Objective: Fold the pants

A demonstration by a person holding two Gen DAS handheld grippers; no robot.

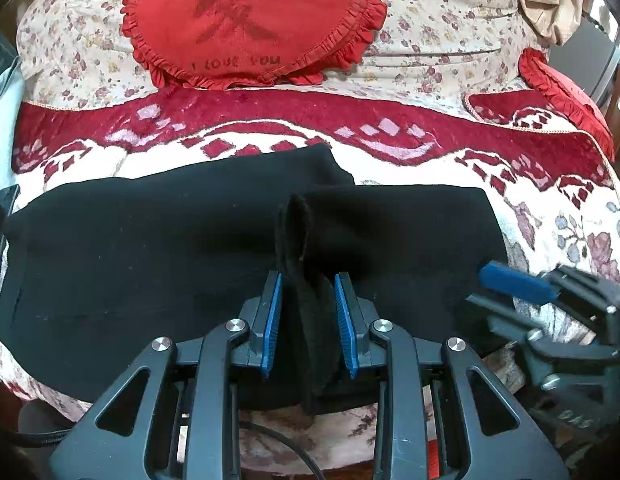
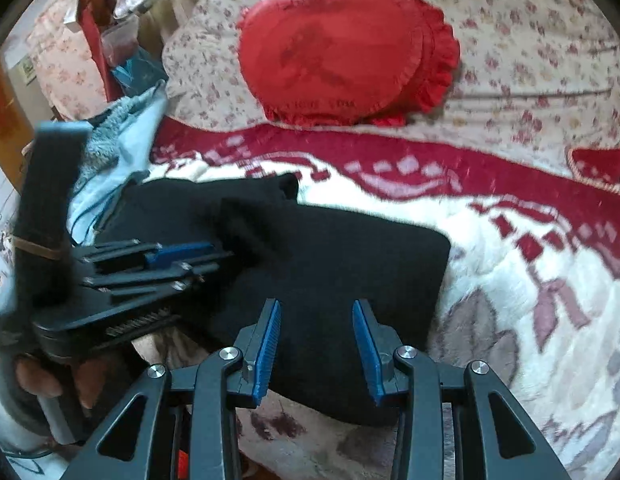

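Black pants (image 1: 149,248) lie spread across a red and white blanket; they also show in the right wrist view (image 2: 330,264). My left gripper (image 1: 307,280) is open, and a raised fold of the pants' fabric (image 1: 305,312) stands between its blue pads without being pinched. My right gripper (image 2: 316,308) is open and empty, just above the near right edge of the pants. The right gripper shows at the right of the left wrist view (image 1: 522,284); the left gripper shows at the left of the right wrist view (image 2: 149,264).
A red frilled heart cushion (image 1: 249,20) leans on a floral backrest behind the pants. A second red cushion (image 1: 566,92) sits at the far right. A light blue garment (image 2: 121,136) lies left of the pants. The red and white blanket (image 1: 390,140) covers the seat.
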